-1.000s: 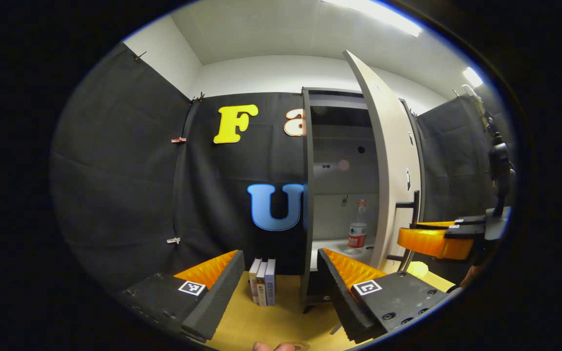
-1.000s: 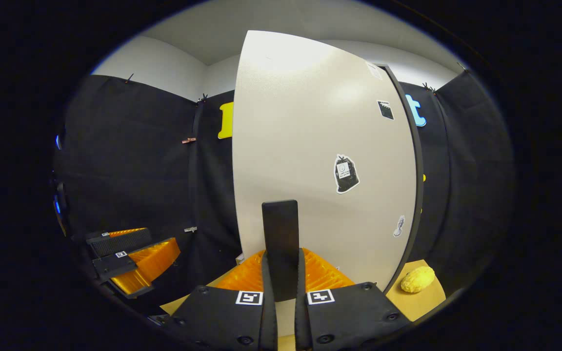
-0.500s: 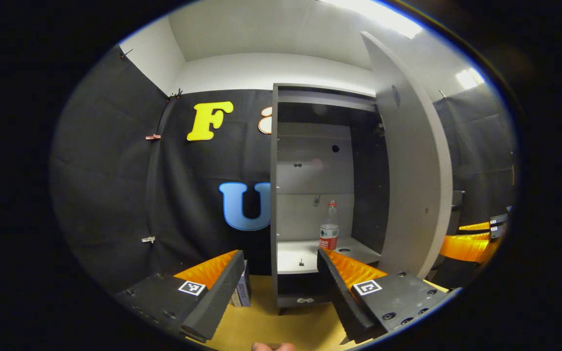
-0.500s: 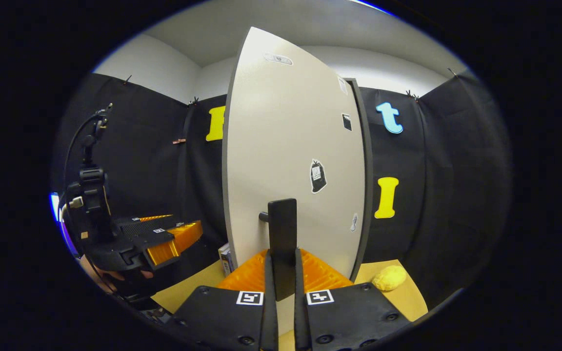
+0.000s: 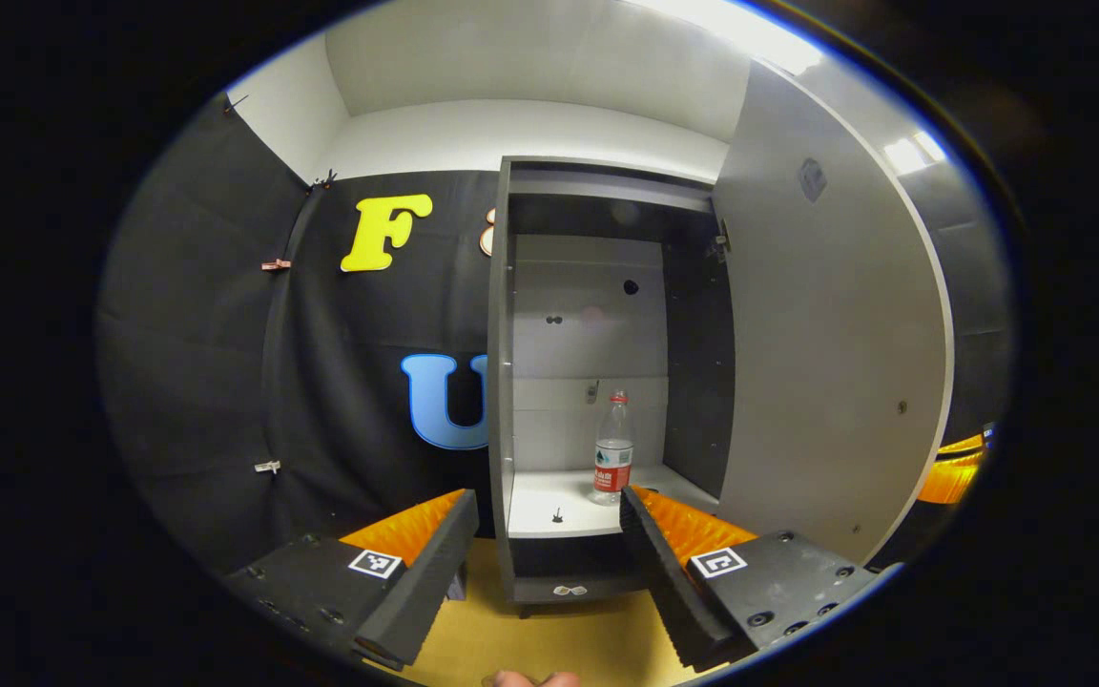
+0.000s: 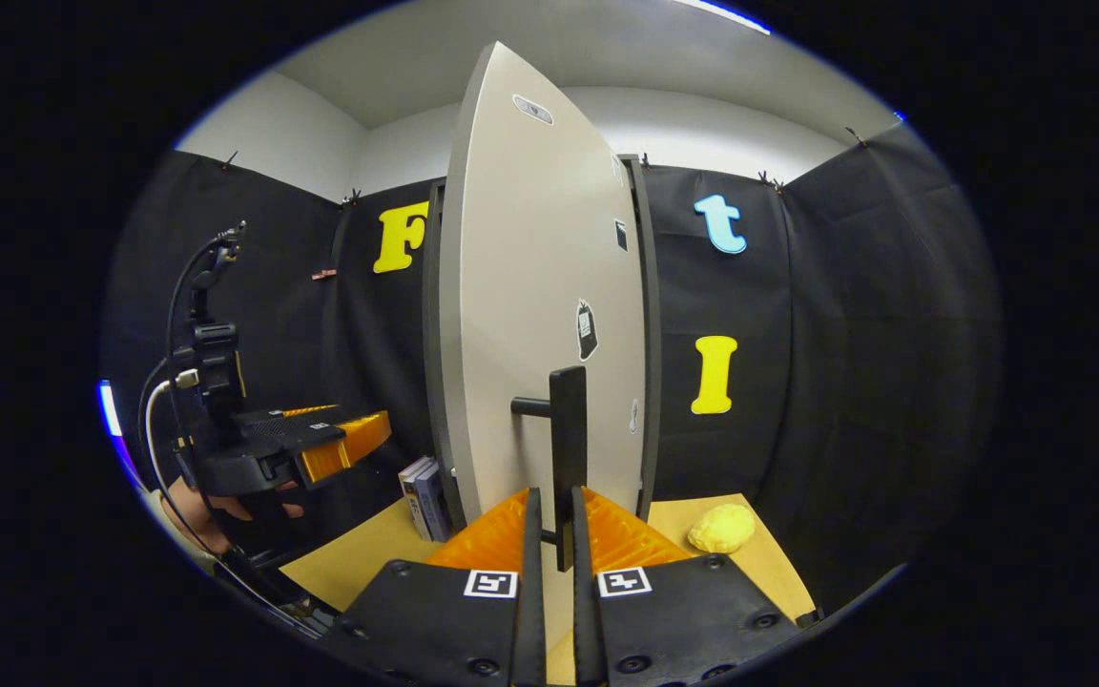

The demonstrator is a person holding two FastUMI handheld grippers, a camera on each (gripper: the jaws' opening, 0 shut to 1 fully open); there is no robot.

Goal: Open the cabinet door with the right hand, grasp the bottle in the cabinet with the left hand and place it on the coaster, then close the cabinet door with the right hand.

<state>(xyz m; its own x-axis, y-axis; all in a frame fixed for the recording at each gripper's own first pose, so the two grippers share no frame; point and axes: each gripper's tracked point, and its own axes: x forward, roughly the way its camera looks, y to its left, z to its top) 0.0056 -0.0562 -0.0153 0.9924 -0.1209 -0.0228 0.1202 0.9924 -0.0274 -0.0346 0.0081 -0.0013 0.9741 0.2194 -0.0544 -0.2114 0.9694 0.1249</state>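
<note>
**One step of three nearly done: door swung open, bottle untouched**

Standing upright on the pale cabinet shelf (image 5: pixel 549 496): the bottle (image 5: pixel 612 462), toward the right of the compartment, clear of walls and back panel. Not yet grasped, not yet moved; no coaster identifiable on the tabletop (image 5: pixel 549 639) from here.

Just ahead of and a little above the left gripper (image 5: pixel 540 534), nearer its right-hand finger than the centre line. Left gripper spread wide, holding nothing, hovering low in front of the cabinet's open mouth, well short of the shelf edge.

Beside the bottle's compartment, the cabinet door (image 5: pixel 826 324) stands swung far out to the right. Seen edge-on from the right gripper view, with its dark bar handle (image 6: pixel 568 448) pinched between the fingers of the right gripper (image 6: pixel 554 544), pressed close on it.

Judged remaining: reaching in and to the right for the bottle, closing on it, carrying it out to the coaster, then pushing the door shut by that same handle.
</note>
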